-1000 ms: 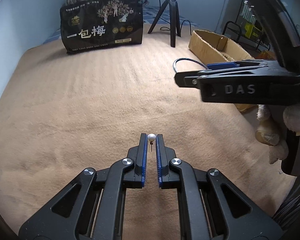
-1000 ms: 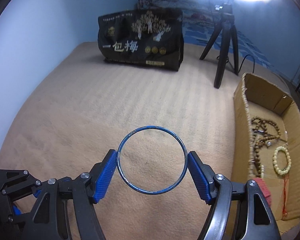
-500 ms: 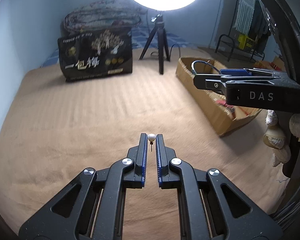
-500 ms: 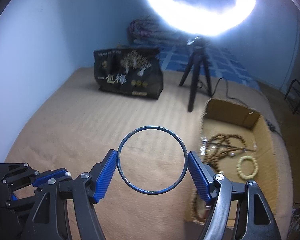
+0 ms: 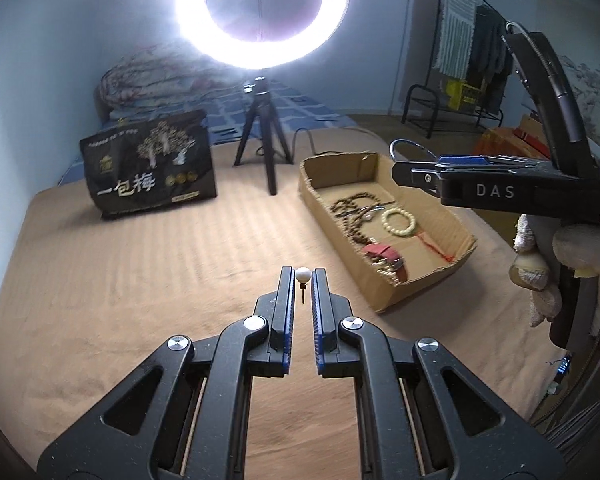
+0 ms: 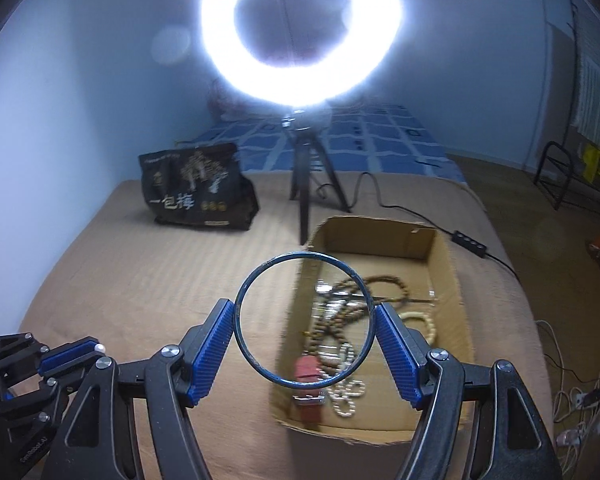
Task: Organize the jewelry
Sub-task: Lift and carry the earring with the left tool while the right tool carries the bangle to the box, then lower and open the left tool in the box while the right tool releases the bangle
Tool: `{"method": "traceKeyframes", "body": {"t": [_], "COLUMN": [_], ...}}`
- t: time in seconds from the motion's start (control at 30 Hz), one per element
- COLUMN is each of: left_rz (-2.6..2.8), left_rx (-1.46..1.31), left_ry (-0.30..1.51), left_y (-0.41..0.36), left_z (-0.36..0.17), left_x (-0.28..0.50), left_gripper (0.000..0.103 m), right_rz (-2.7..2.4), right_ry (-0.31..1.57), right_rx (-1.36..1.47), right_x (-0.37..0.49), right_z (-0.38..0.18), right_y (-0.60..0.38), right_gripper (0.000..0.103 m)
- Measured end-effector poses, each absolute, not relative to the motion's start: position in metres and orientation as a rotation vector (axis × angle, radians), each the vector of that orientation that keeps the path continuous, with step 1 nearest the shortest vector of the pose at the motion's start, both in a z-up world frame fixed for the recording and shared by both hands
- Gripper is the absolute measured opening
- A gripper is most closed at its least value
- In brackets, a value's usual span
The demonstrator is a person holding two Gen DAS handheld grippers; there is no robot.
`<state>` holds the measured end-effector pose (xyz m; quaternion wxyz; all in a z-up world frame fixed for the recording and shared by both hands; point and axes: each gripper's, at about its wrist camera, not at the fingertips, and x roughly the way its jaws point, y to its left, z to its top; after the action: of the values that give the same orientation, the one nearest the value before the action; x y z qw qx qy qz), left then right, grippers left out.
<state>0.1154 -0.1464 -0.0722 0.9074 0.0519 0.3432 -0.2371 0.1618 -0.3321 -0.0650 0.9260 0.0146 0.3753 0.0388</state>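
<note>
Tan bedding [image 5: 120,280] bears a cardboard box [image 6: 444,256] of blurred beads. Ring-light [image 5: 260,12] glare washes out the wall. Left gripper [image 5: 303,276] pinches a pearl stud [image 5: 302,275]; right gripper [image 6: 304,320] clamps a blue bangle [image 6: 302,254] above the box's near-left corner.

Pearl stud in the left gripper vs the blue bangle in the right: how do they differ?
The pearl stud is a tiny white ball on a short pin; the blue bangle is a wide, thin, open hoop. The left gripper is nearly shut on the stud, while the right gripper stands wide, pressing the bangle's outer rim. Only the bangle overlaps the cardboard box in the right wrist view. Both are held off the bed.
</note>
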Motion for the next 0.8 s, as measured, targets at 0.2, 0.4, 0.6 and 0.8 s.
{"method": "traceKeyframes", "body": {"t": [0.2, 0.4, 0.6, 0.8], "left_rz": [-0.521, -0.552, -0.574, -0.587], "left_rx": [0.126, 0.141, 0.150, 0.165], "left_ry": [0.682, 0.655, 0.635, 0.612], "left_y": [-0.168, -0.191, -0.213, -0.233], "left_z": [-0.063, -0.054, -0.050, -0.051], "left_x": [0.113, 0.113, 0.113, 0.114], "left_gripper": [0.007, 0.006, 0.007, 0.007], "right_rz": [0.042, 0.012, -0.009, -0.023], "right_ry": [0.762, 0.758, 0.760, 0.759], "right_rx": [0.051, 0.067, 0.077, 0.088], "right_x": [0.156, 0.156, 0.155, 0.158], "right_z": [-0.060, -0.060, -0.063, -0.065], "right_y": [-0.358, -0.379, -0.395, -0.410], "right_gripper": [0.073, 0.073, 0.073, 0.073]}}
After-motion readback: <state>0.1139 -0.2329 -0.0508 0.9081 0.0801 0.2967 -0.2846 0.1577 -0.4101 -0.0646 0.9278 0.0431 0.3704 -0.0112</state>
